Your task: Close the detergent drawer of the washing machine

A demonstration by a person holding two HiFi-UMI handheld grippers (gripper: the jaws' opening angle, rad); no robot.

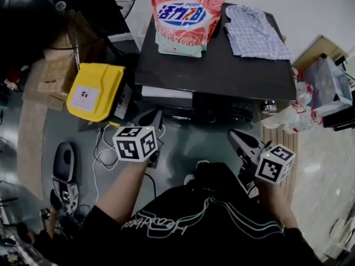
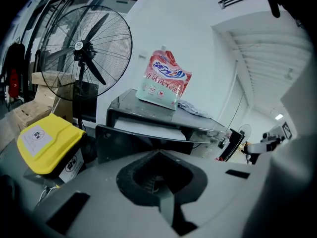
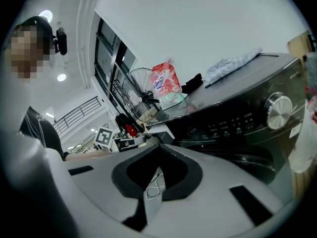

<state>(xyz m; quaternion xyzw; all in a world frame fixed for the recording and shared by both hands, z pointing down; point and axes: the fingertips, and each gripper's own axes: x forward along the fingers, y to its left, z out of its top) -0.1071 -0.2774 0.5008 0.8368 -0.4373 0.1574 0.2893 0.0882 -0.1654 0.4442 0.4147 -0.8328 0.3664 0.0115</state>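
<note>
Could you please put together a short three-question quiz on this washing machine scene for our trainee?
1. True or false: the detergent drawer is pushed fully in.
2. What lies beside the detergent bag on the washing machine? A) shirt B) bucket C) kettle
3. Fill in: the left gripper and right gripper both have jaws ____.
Key: 1 false, it stands open; 2 A; 3 shut, holding nothing.

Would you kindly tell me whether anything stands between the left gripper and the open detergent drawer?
Nothing visible does. The left gripper points at the dark front of the pulled-out detergent drawer, with only open air between them.
</note>
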